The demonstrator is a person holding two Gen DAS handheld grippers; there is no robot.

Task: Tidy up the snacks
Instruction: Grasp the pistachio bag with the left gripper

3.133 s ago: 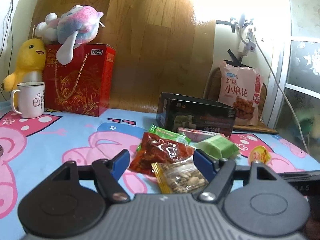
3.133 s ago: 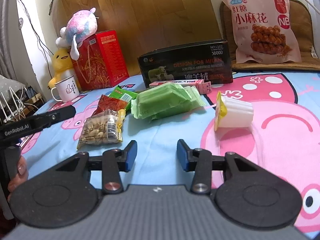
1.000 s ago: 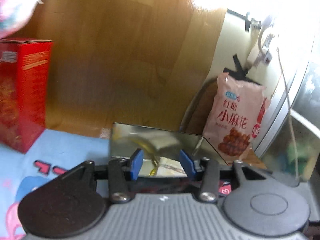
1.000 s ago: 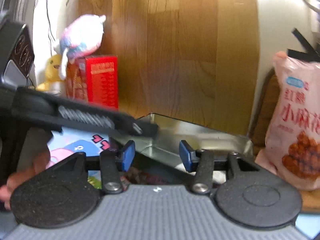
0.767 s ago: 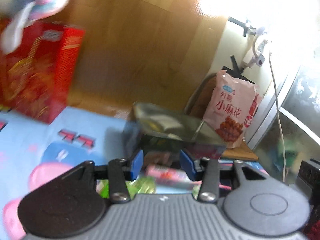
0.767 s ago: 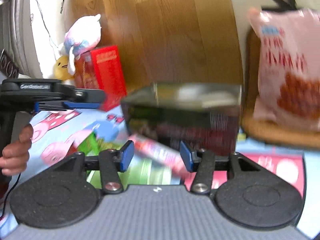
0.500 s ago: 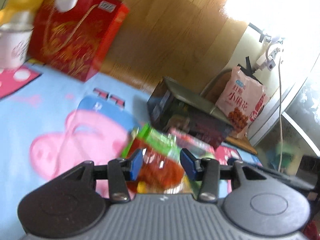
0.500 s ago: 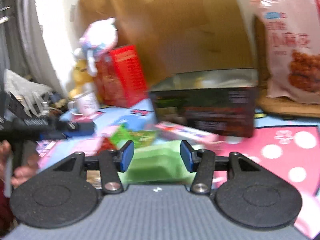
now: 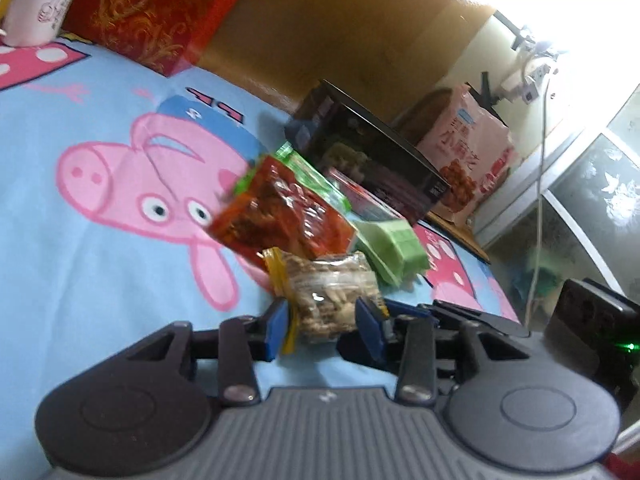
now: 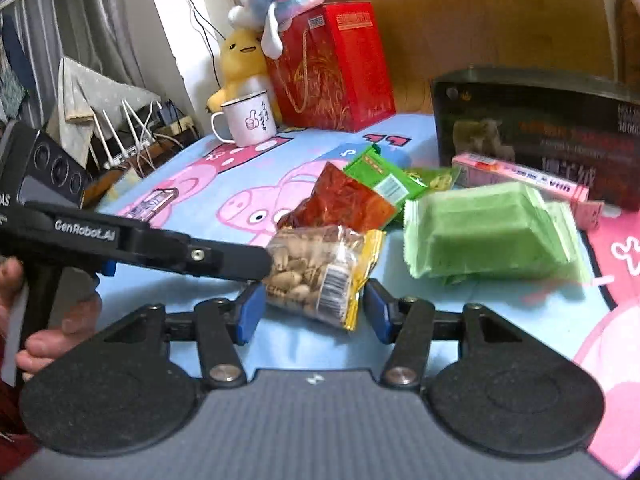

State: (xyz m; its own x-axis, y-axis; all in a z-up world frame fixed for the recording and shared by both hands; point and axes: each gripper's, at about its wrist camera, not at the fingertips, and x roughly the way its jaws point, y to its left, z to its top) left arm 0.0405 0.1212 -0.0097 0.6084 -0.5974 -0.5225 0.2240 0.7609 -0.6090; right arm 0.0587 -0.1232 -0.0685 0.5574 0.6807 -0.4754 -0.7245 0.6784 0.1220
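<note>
Straddling the nut bag point(image 9: 332, 296), the left hand-held gripper point(image 9: 325, 330) stands wide, as does the right hand-held gripper point(image 10: 312, 312). Light, crinkly, slippery; pinch mid-body.

Blue cartoon-pig cloth point(image 10: 224, 184) carries a mug point(image 10: 248, 122), red gift box point(image 10: 334, 68), black box point(image 10: 536, 132), green packet point(image 10: 488, 232) and nut bag point(image 10: 320, 268).

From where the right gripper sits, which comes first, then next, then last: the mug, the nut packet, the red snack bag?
1. nut packet, between the right gripper fingers.
2. red snack bag, just behind it.
3. mug, far back left.
</note>
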